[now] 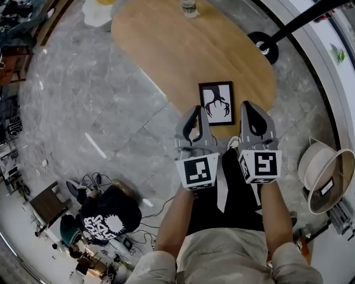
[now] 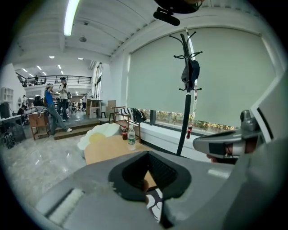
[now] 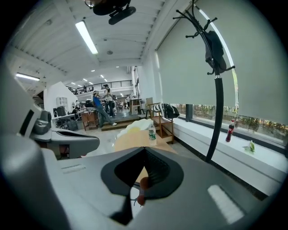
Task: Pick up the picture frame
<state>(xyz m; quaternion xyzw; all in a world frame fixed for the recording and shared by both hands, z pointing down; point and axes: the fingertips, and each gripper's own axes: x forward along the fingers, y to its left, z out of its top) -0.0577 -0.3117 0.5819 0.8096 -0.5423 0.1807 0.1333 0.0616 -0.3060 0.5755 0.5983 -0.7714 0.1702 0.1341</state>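
The picture frame (image 1: 217,103), black-edged with a black antler-like drawing on white, lies flat at the near end of the oval wooden table (image 1: 166,50). My left gripper (image 1: 195,112) hovers just left of the frame's near corner, and my right gripper (image 1: 248,106) hovers just to its right. Both are shut with nothing between the jaws. In the left gripper view the closed left gripper (image 2: 148,155) hides most of the table, and a sliver of the frame (image 2: 155,205) shows below it. The right gripper (image 3: 145,150) likewise shows only a strip of the table (image 3: 128,140).
A water bottle (image 1: 189,8) stands at the table's far end. A coat stand's round base (image 1: 265,47) sits on the floor right of the table. A white round basket (image 1: 324,172) is at the right. A person (image 1: 105,217) crouches at lower left among cables.
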